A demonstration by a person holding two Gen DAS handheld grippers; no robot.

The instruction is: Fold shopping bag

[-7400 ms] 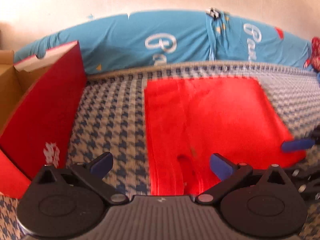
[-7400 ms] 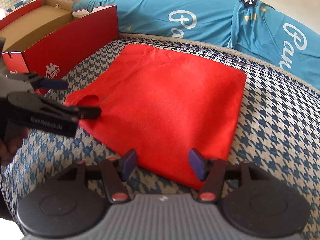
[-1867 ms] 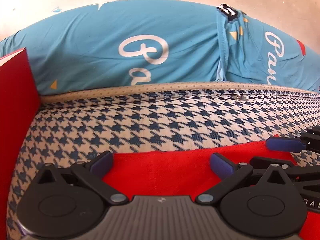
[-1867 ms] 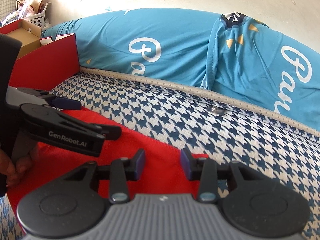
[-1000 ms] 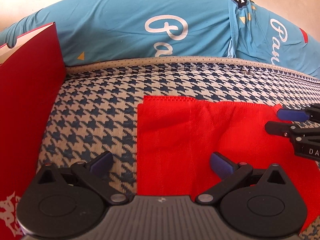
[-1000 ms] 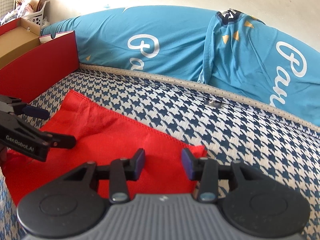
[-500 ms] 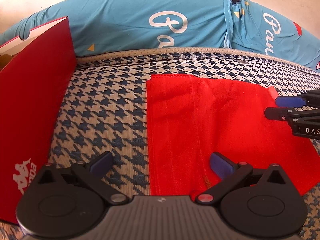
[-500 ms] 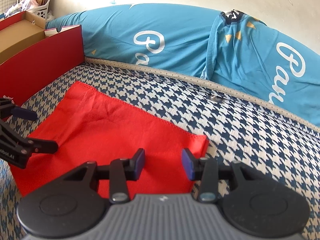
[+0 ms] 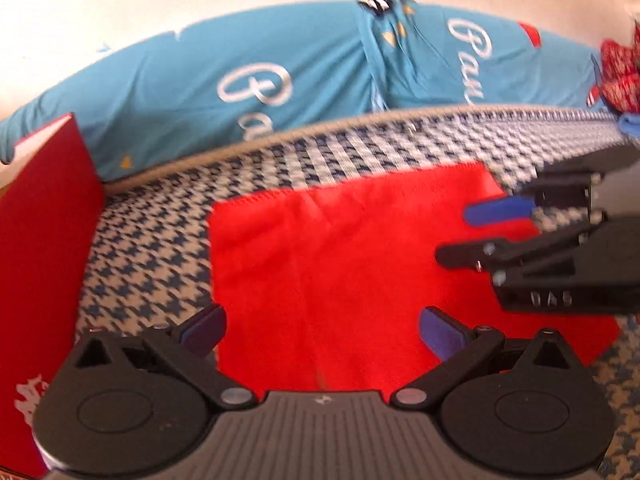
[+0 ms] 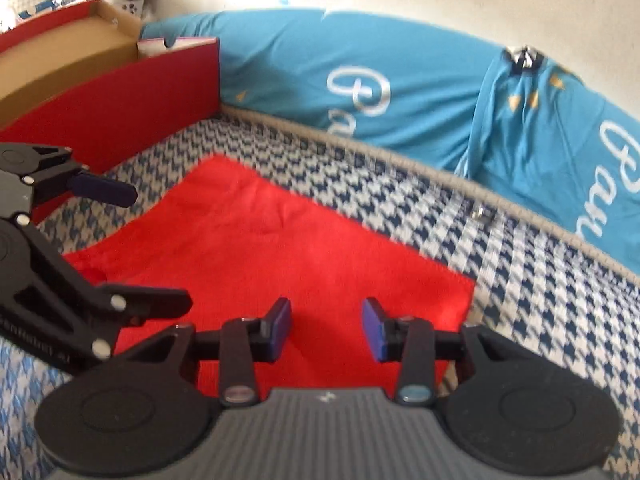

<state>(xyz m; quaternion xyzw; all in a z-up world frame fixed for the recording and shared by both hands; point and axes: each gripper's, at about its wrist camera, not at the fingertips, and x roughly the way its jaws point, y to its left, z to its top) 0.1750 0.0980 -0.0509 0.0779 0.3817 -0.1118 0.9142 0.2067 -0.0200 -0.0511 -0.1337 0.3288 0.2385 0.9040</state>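
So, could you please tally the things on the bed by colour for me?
Red: 2, bag and box
Blue: 2, pillows
Black: 2, left gripper and right gripper
Total: 6

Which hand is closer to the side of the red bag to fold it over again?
Probably the left. The left gripper hangs open right over the red bag's left edge, beside the red box. The right gripper sits open over the bag's middle.
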